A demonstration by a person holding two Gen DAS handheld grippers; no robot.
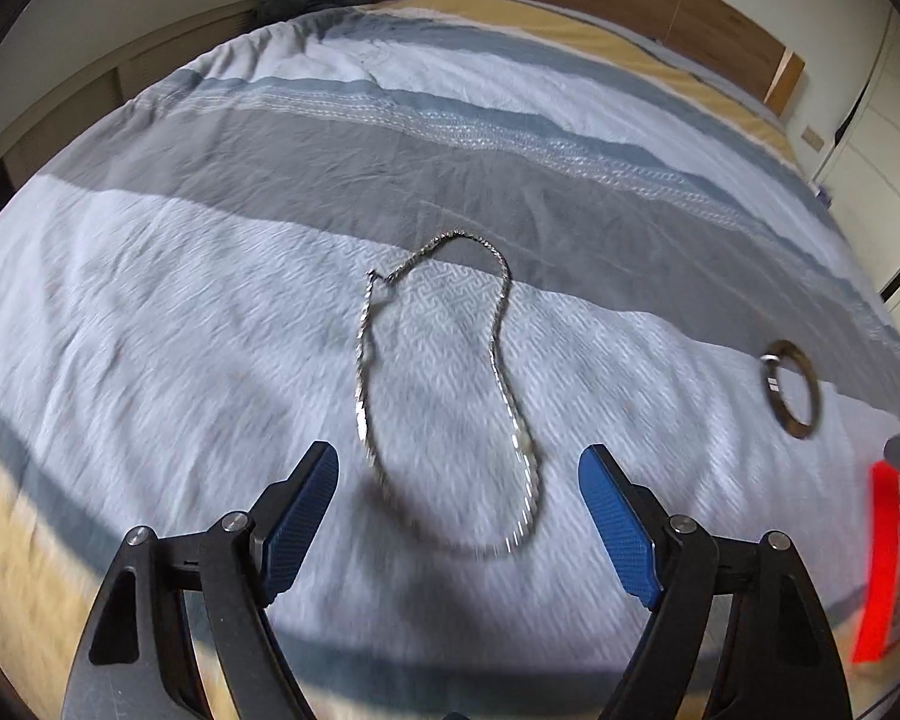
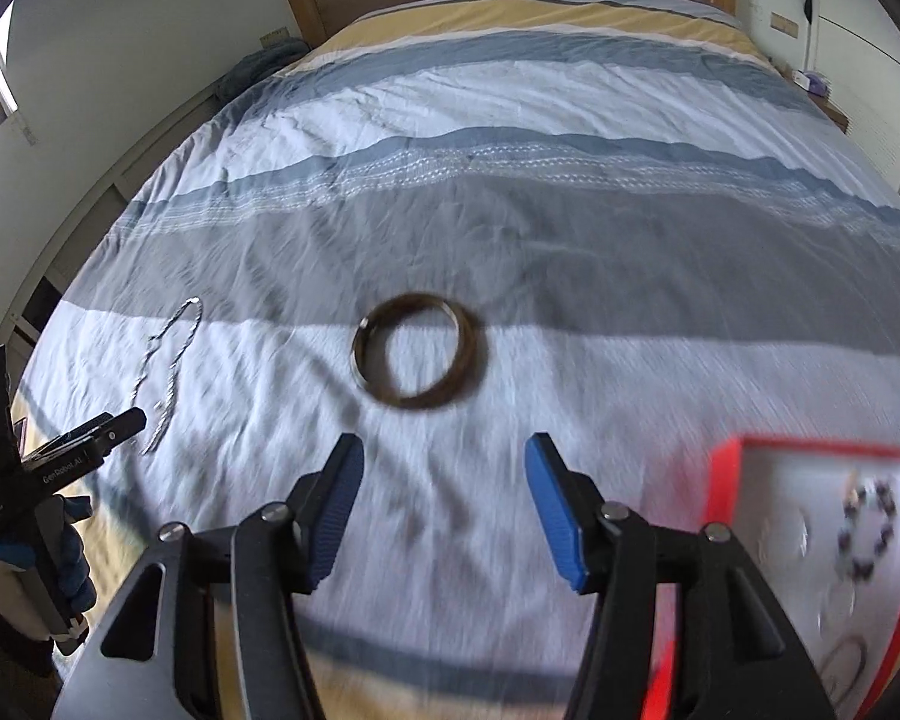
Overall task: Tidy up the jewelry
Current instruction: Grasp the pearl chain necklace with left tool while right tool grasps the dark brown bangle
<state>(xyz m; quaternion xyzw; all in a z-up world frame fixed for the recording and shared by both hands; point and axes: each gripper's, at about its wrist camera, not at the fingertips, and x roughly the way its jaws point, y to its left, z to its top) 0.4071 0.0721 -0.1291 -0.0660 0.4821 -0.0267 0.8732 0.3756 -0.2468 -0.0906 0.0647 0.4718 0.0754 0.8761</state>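
Both sets of blue fingers are spread wide with nothing in them: left gripper (image 1: 457, 468) hovers over the silver chain necklace (image 1: 444, 384) looped on the striped duvet (image 1: 210, 300), right gripper (image 2: 444, 459) sits just short of the dark bangle (image 2: 420, 351). Red jewelry box (image 2: 726, 480) at lower right has a beaded bracelet (image 2: 870, 525) inside
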